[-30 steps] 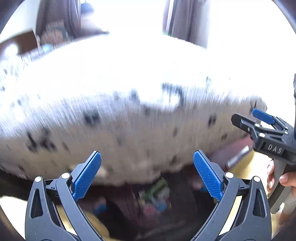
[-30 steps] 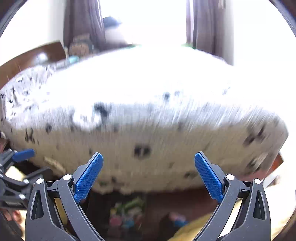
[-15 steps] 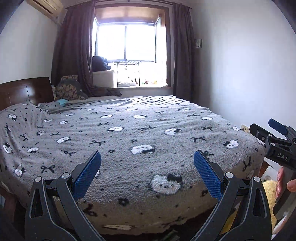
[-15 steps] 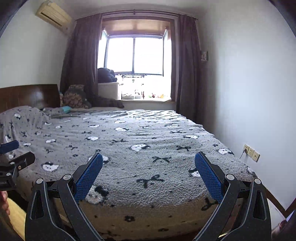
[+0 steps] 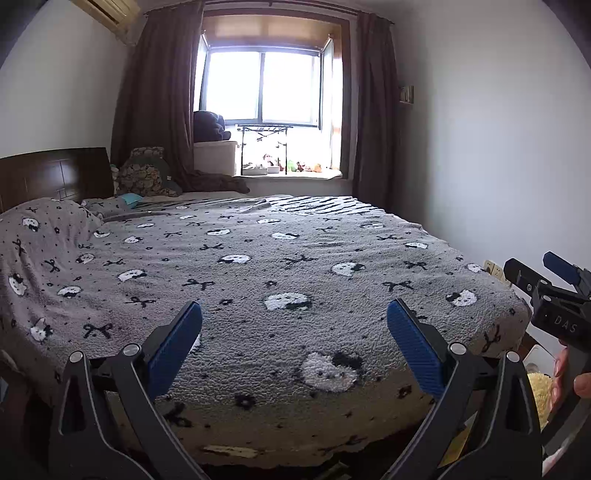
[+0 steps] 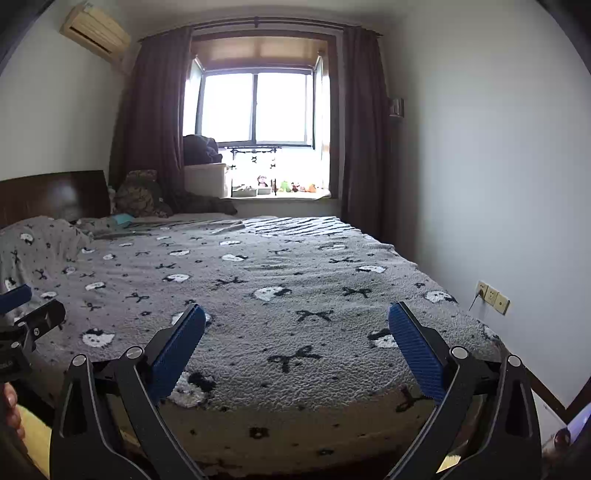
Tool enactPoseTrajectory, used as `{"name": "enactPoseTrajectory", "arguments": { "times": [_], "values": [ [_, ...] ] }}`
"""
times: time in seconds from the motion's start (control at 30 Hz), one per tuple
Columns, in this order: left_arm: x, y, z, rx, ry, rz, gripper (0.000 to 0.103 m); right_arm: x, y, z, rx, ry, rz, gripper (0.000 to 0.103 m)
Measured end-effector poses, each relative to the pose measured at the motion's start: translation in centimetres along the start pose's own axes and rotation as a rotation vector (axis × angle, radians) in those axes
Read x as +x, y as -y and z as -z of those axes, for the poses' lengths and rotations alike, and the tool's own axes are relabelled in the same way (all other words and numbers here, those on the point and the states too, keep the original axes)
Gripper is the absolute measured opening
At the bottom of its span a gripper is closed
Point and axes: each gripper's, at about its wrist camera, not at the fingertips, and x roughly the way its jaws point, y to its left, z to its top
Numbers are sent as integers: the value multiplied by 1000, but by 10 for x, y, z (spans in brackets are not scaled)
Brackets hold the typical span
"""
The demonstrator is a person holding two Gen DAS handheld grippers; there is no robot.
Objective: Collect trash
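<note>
You had the left gripper spread wide, blue pads far apart with nothing between them, and past the fingertips lay the bed under its grey blanket of cat faces and black bows. Off beyond your right-hand finger, the right gripper poked in from the side, a hand wrapped round its grip; from that view I couldn't tell how its fingers stood. Its own camera settled it: the right gripper was just as wide, empty, the blanket's foot edge sitting between the two pads. Outside its left-hand finger, the tip of the left gripper showed low at the side.

Trash? I couldn't pick out any on the blanket in either view. Below the fingers, under the bed's near edge, it was too dark to tell.

Far ahead of both sets of fingers stood the window, bright, with dark curtains either side and small toys on the sill. Beyond the left-hand fingers were the headboard and a patterned cushion; above, an air conditioner. Out past the right-hand finger, wall sockets sat low on the white wall.
</note>
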Motion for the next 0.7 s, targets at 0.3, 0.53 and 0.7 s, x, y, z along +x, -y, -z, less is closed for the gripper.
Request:
{"name": "enactPoseTrajectory", "arguments": {
  "times": [0.3,0.53,0.7],
  "values": [
    [2,-5,6,-11,-22,-9,95,5,-4,9,1,-31,-2,100],
    [3,-5,6,-12,-27,-3,95,6,-5,9,1,-35,-14,100],
    [3,-4,7,-10,-28,-2,95,6,-8,11,-4,-41,-30,100]
  ]
}}
